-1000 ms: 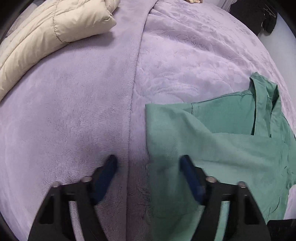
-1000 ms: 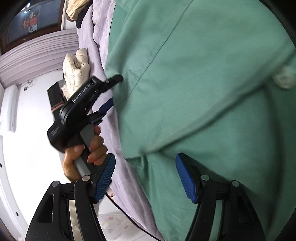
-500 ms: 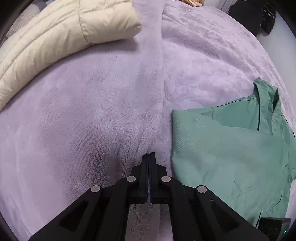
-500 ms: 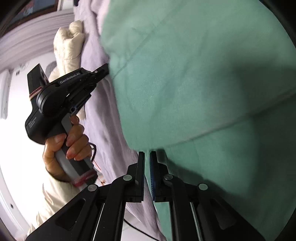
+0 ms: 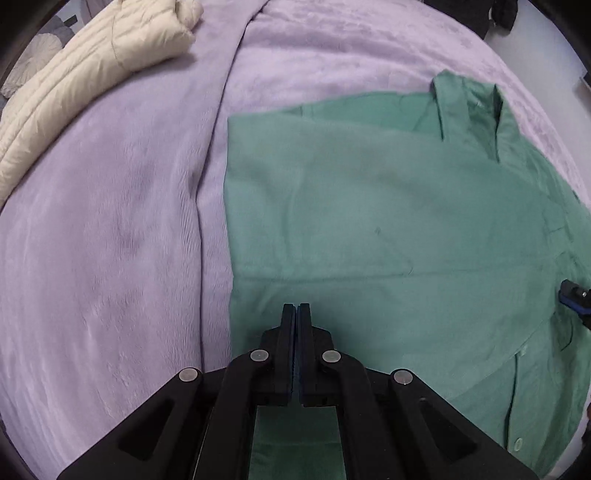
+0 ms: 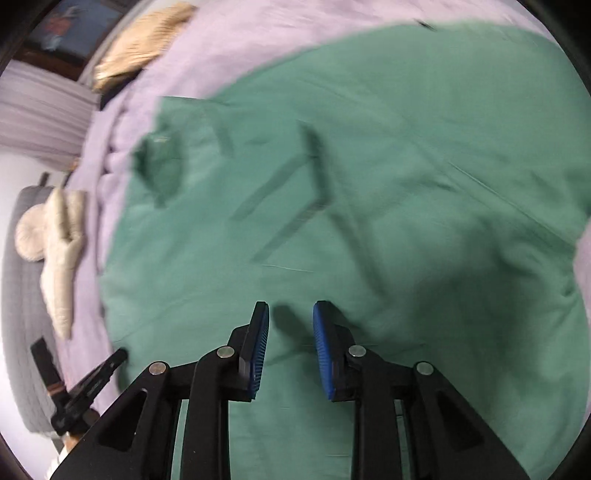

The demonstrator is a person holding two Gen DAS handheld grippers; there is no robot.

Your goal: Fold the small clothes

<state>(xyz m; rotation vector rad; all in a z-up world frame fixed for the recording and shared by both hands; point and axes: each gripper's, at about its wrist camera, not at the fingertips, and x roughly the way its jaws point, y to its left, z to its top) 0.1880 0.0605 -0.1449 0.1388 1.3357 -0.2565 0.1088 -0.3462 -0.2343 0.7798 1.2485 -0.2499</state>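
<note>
A green collared shirt (image 5: 388, 221) lies on a lilac blanket (image 5: 110, 240), its left side folded in with a straight edge. My left gripper (image 5: 296, 308) is shut with nothing between its fingers, above the shirt's near part. My right gripper (image 6: 291, 314) is open and empty above the shirt (image 6: 369, 184); that view is blurred. The right gripper's tip shows at the right edge of the left wrist view (image 5: 574, 297). The left gripper shows at the lower left of the right wrist view (image 6: 85, 391).
A cream puffer jacket (image 5: 92, 74) lies on the blanket at the far left. A ridge in the blanket (image 5: 210, 166) runs beside the shirt's left edge. Dark items (image 5: 480, 14) sit at the far right. A cream garment (image 6: 62, 251) lies on a grey surface (image 6: 22, 332).
The left gripper, which shut half a second ago, has moved right, over the shirt. The right gripper has opened from shut and swung to look across the shirt.
</note>
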